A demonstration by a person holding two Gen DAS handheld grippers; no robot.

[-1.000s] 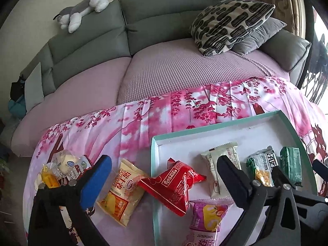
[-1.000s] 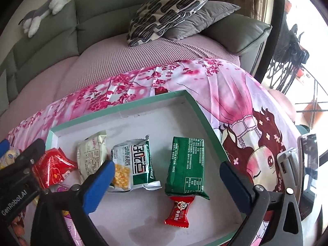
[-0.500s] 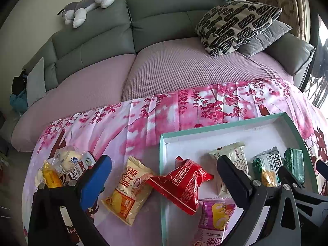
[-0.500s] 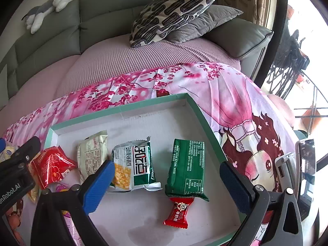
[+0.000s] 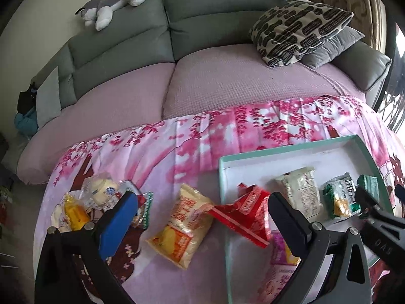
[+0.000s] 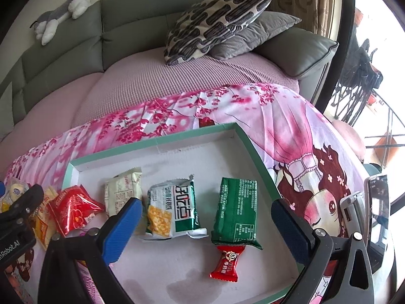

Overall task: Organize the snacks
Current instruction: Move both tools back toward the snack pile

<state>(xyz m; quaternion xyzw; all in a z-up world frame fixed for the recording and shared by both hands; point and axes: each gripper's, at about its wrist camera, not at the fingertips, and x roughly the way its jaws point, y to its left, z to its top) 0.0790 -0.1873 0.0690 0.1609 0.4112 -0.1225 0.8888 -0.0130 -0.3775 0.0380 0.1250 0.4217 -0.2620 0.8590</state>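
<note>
With both jaws spread and nothing held, the left gripper (image 5: pixel 200 217) is poised over the yellow packet (image 5: pixel 183 224) lying on the cloth just outside the tray (image 5: pixel 286 149), while the right gripper (image 6: pixel 205 217) is kept above packets already laid inside.

The right gripper (image 6: pixel 206 224) hangs wide open above a teal-rimmed tray (image 6: pixel 249 143) on a pink floral cloth (image 6: pixel 286 121). Between its fingers lie a white-green packet (image 6: pixel 174 209), a green packet (image 6: pixel 236 211) and a small red candy (image 6: pixel 226 263).
</note>
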